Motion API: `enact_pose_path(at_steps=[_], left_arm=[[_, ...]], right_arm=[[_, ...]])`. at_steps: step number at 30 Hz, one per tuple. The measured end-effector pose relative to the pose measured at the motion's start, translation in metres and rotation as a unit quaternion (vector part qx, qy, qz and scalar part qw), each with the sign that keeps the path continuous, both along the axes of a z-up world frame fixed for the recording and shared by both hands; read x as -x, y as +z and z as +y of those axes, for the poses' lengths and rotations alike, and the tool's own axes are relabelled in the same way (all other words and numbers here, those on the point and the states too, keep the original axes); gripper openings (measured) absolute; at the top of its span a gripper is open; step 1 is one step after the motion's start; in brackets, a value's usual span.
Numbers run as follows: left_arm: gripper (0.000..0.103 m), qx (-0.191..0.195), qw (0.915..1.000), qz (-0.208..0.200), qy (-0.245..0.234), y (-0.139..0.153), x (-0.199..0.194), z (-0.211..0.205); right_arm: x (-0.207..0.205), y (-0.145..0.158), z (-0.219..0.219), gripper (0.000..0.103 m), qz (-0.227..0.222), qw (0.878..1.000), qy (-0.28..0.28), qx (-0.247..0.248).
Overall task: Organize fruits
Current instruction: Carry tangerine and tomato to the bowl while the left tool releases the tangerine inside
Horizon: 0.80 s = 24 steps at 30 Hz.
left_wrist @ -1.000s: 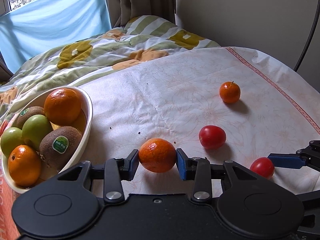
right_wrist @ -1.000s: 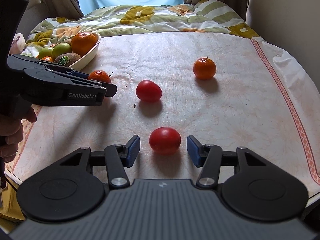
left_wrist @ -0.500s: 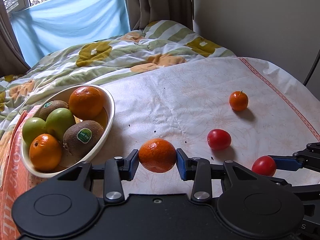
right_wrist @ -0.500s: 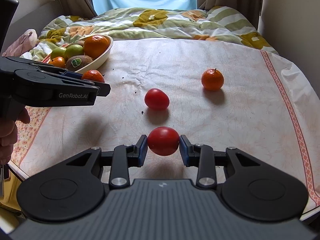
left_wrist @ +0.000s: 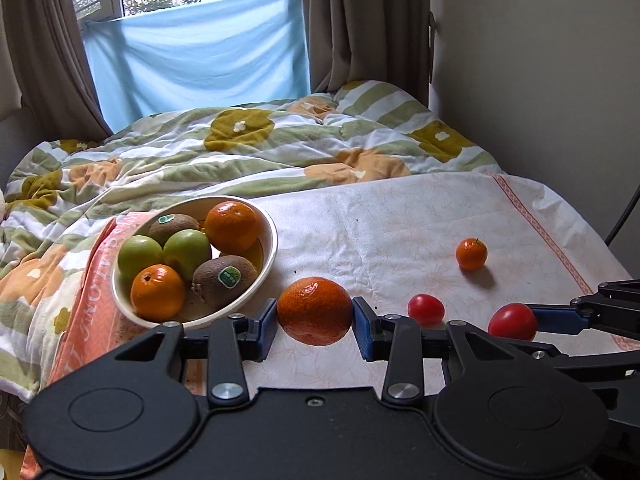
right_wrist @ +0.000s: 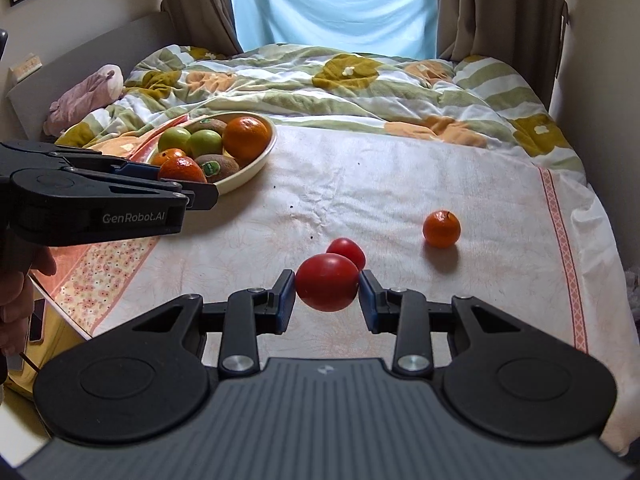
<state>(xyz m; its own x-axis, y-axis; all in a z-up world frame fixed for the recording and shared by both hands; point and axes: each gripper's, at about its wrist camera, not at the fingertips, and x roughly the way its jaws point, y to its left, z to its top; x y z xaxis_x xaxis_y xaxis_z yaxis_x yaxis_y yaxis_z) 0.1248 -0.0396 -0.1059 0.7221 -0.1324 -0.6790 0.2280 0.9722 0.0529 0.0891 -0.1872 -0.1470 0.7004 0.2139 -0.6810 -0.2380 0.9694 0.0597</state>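
My left claw [left_wrist: 315, 322] is clamped on a mandarin [left_wrist: 314, 311] at bottom centre of its view, lifted off the worktop [left_wrist: 400, 224], just right of the white bowl [left_wrist: 272, 256] of kiwis, green apples and oranges. My right claw [right_wrist: 327, 300] grips a red tomato [right_wrist: 327, 282] low in centre frame. A second tomato [right_wrist: 349, 251] sits just behind it, and a small mandarin [right_wrist: 441, 229] lies right of centre.
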Motion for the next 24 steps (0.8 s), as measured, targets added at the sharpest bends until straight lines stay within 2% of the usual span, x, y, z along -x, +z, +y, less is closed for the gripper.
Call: enact_pose_path(at_steps=[2, 12, 17, 24], left_arm=[[0.043, 0.009, 0.9999, -0.005, 0.012, 0.01, 0.003, 0.007], [0.043, 0.006, 0.9981, -0.024, 0.057, 0.044, -0.009, 0.055], [0.043, 0.004, 0.9974, -0.025, 0.067, 0.05, -0.028, 0.082], [0.043, -0.001, 0.9982, -0.024, 0.054, 0.054, -0.073, 0.112]], right_arm=[[-0.003, 0.011, 0.003, 0.049, -0.003, 1.0, 0.012, 0.0], [-0.043, 0.051, 0.028, 0.049, -0.016, 0.999, 0.049, -0.014], [-0.076, 0.065, 0.051, 0.049, -0.022, 0.998, 0.057, -0.016], [-0.126, 0.075, 0.09, 0.049, -0.024, 0.998, 0.061, -0.018]])
